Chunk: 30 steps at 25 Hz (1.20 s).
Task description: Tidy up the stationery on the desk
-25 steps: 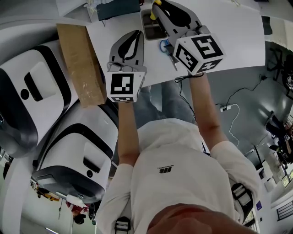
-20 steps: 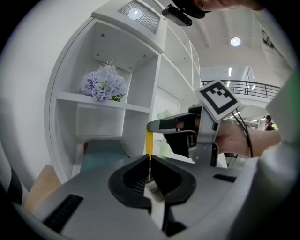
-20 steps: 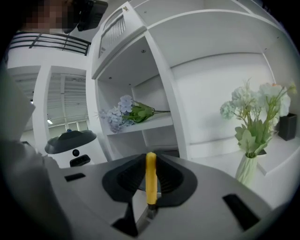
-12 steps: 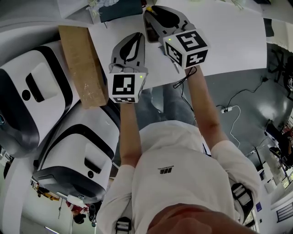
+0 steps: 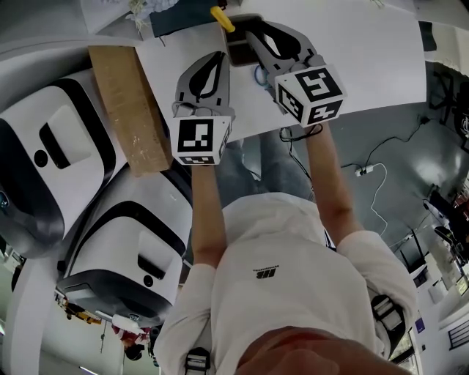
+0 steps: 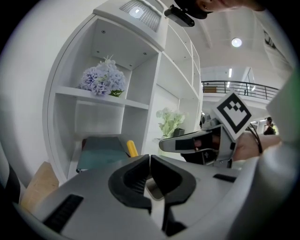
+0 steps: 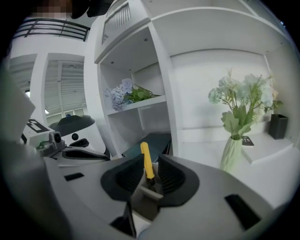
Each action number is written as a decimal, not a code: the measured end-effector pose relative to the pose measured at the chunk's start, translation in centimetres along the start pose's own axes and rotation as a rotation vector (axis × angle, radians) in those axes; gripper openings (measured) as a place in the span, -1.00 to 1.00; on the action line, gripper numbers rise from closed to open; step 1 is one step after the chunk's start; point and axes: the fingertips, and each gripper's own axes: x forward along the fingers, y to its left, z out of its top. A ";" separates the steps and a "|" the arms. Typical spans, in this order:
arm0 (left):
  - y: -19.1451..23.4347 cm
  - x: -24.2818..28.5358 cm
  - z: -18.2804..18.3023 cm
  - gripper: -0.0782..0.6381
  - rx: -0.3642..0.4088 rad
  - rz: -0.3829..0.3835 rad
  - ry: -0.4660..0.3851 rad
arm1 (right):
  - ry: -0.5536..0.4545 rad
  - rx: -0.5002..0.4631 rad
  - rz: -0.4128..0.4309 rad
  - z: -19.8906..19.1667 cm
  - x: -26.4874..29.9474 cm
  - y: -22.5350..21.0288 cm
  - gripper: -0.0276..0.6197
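Looking down in the head view, you have both tools over the left half of the white tabletop [image 5: 366,66], between its near and far edges. Your right gripper [image 5: 256,36] reaches over a grey pen holder [image 5: 238,53], and a yellow pen [image 5: 222,19] sticks out of the holder toward the far edge. Your left gripper [image 5: 220,55] hangs just beside it, nearer the left edge, where a cardboard box [image 5: 128,106] juts past the corner.

In the left gripper view, that claw [image 6: 150,161] is clenched tip to tip with nothing caught in it. The pen [image 6: 132,148] shows beyond it in front of a teal book [image 6: 101,152].

In the right gripper view, your claw [image 7: 149,176] has just been spreading its jaws. The pen [image 7: 146,161] stands tilted between them, its lower end down in the holder [image 7: 143,199], and neither pad seems to press on it, so I judge it released.

The pen looks light, stiff and smooth, so it will likely roll or slip if pinched near an end. If you retake it, grip mid-barrel, squarely across the ribbed pads.
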 end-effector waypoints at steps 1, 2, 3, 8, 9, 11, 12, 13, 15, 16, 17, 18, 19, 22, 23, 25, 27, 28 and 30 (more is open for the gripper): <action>-0.2 0.1 -0.2 -0.78 -0.001 -0.004 0.003 | 0.007 0.010 -0.008 -0.5 -0.4 -0.2 -0.68; -0.4 0.2 -0.4 -0.78 -0.001 -0.009 0.006 | 0.014 0.018 -0.014 -1.0 -0.7 -0.3 -0.69; -0.6 0.4 -0.6 -0.78 -0.002 -0.013 0.009 | 0.020 0.024 -0.020 -1.5 -1.1 -0.4 -0.69; -1.8 0.9 -1.7 -0.78 -0.007 -0.039 0.027 | 0.055 0.055 -0.039 -4.2 -2.5 -0.4 -0.70; -2.1 1.0 -2.0 -0.78 -0.007 -0.044 0.031 | 0.062 0.060 -0.041 -4.7 -2.8 -0.4 -0.71; -2.5 1.1 -2.5 -0.78 -0.006 -0.052 0.042 | 0.077 0.064 -0.046 -5.8 -3.2 -0.4 -0.71; -2.7 1.2 -2.8 -0.78 -0.005 -0.055 0.046 | 0.085 0.063 -0.049 -6.3 -3.3 -0.4 -0.71; -2.9 1.3 -3.1 -0.78 -0.004 -0.058 0.050 | 0.092 0.060 -0.053 -6.9 -3.4 -0.5 -0.71; -3.2 1.4 -3.5 -0.78 -0.004 -0.062 0.056 | 0.111 0.056 -0.061 -7.9 -3.6 -0.6 -0.71; -3.3 1.5 -3.8 -0.78 -0.004 -0.064 0.060 | 0.122 0.056 -0.063 -8.5 -3.6 -0.7 -0.71; -3.4 1.5 -4.0 -0.78 -0.005 -0.066 0.064 | 0.136 0.056 -0.064 -9.0 -3.6 -0.7 -0.71; -3.5 1.6 -4.3 -0.78 -0.006 -0.068 0.069 | 0.151 0.057 -0.063 -9.7 -3.6 -0.7 -0.71; -3.6 1.6 -4.6 -0.78 -0.007 -0.069 0.074 | 0.169 0.056 -0.063 -10.3 -3.5 -0.7 -0.71; -3.8 1.7 -5.2 -0.78 -0.009 -0.073 0.084 | 0.228 0.047 -0.065 -12.4 -3.3 -0.6 -0.71; -3.9 1.7 -5.4 -0.78 -0.008 -0.074 0.087 | 0.244 0.045 -0.067 -13.0 -3.2 -0.6 -0.71; -4.0 1.7 -5.6 -0.78 -0.005 -0.076 0.093 | 0.275 0.047 -0.068 -14.2 -3.1 -0.5 -0.71; -4.1 1.7 -5.8 -0.78 -0.001 -0.078 0.101 | 0.310 0.055 -0.071 -15.3 -3.0 -0.6 -0.71; -4.2 1.7 -5.9 -0.78 0.001 -0.079 0.104 | 0.328 0.059 -0.075 -15.8 -3.0 -0.6 -0.71; -4.2 1.7 -6.0 -0.78 0.001 -0.078 0.107 | 0.356 0.062 -0.082 -16.8 -2.9 -0.7 -0.71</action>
